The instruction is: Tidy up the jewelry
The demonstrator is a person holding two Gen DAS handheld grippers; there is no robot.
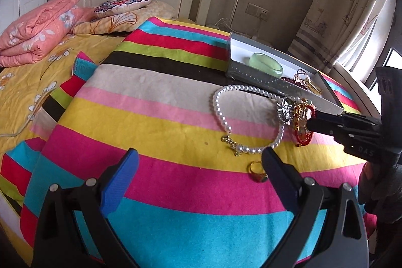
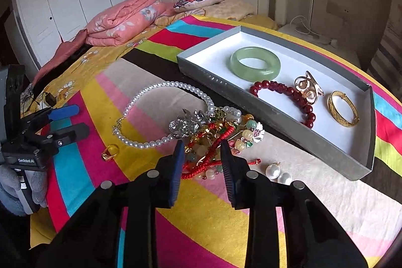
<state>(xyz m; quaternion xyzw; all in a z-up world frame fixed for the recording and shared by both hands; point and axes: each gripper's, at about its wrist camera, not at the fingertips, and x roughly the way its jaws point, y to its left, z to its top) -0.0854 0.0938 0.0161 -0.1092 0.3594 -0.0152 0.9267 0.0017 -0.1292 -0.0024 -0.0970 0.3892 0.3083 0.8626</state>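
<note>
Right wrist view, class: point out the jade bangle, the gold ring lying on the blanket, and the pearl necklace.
jade bangle (image 2: 255,63): right wrist view, on its near green band.
gold ring (image 2: 110,152): right wrist view, on the band's top.
pearl necklace (image 2: 140,144): right wrist view, on the near strand of beads.

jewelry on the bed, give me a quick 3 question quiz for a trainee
1. True or false: the green bangle lies inside the grey tray.
2. Which piece lies nearest the left gripper? A) gold ring B) red bead bracelet C) gold bangle
3. Fill in: the right gripper has its jaws around the ____ cord of the tangled pile.

Key: 1 true; 2 A; 3 red
</note>
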